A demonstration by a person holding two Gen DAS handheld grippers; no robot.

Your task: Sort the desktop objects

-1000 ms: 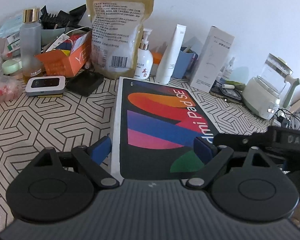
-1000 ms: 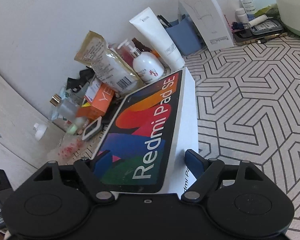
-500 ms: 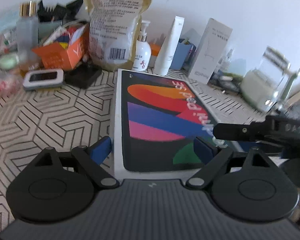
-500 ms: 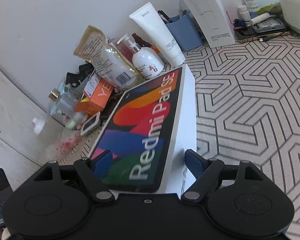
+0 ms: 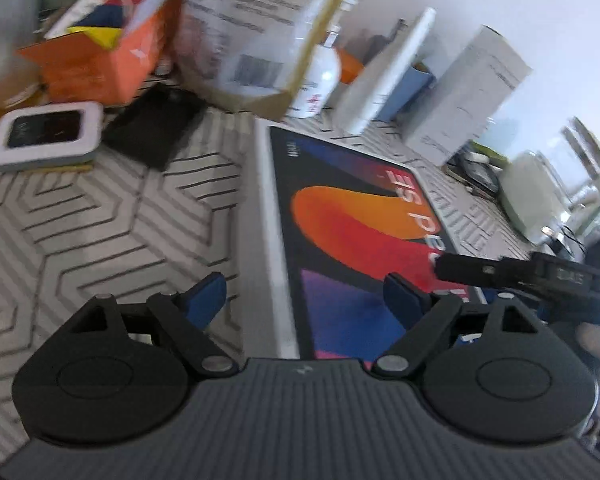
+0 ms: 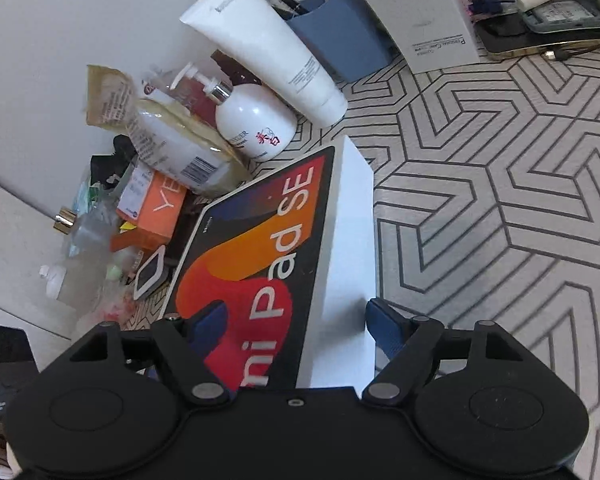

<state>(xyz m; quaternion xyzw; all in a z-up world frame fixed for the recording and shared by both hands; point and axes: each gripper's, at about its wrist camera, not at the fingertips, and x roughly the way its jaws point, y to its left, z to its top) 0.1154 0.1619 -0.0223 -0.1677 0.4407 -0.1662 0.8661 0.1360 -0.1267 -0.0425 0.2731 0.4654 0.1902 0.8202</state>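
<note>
We read "Pad SE" on the tablet box (image 6: 284,248), lying on the patterned tabletop (image 6: 500,200) near an orange "YE" carton (image 6: 160,208). Right claw (image 6: 292,320) and left claw (image 5: 304,300) straddle it, spread wide. The left view is blurred.

left wrist view low, close, facing back clutter, right wrist view steeper, both sharing tablet box (image 5: 364,236)

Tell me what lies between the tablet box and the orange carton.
In the left wrist view, a flat black pouch lies between the tablet box and the orange carton.
</note>
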